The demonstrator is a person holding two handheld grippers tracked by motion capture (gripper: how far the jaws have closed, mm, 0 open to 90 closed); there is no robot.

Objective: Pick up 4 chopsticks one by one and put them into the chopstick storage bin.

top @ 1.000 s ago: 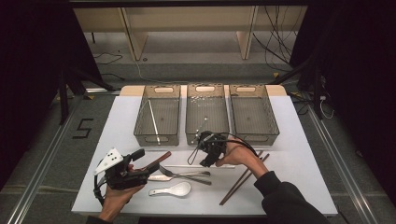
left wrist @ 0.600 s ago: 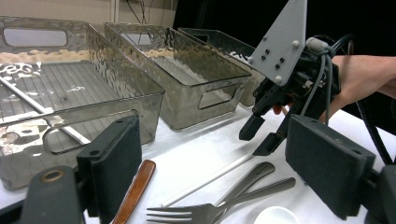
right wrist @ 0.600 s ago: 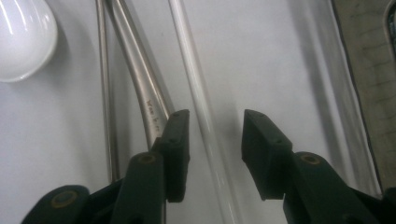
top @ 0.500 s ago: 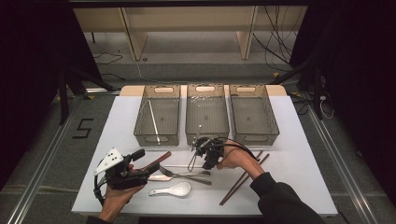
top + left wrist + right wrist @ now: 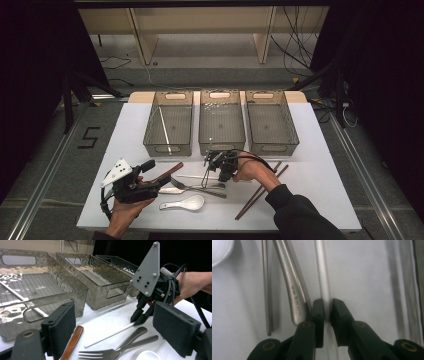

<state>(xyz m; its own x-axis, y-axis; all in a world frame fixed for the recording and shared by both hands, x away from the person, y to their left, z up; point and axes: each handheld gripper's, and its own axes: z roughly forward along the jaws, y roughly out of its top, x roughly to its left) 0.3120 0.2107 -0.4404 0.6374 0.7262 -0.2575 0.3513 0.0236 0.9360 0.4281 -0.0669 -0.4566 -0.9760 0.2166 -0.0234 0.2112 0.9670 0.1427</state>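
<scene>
Two grippers: right gripper [image 5: 325, 311] just closed, pinching white rod [image 5: 323, 282] beside spoon handle [image 5: 292, 287]; left gripper [image 5: 117, 332] released.

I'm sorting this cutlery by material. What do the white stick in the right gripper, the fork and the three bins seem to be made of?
White stick: probably glossy plastic or melamine; smooth, opaque, with a highlight along it. The right gripper has just been closing on it. Fork: metal, likely stainless steel; grey brushed sheen. Bins: clear smoky plastic; see-through, rippled walls.
</scene>
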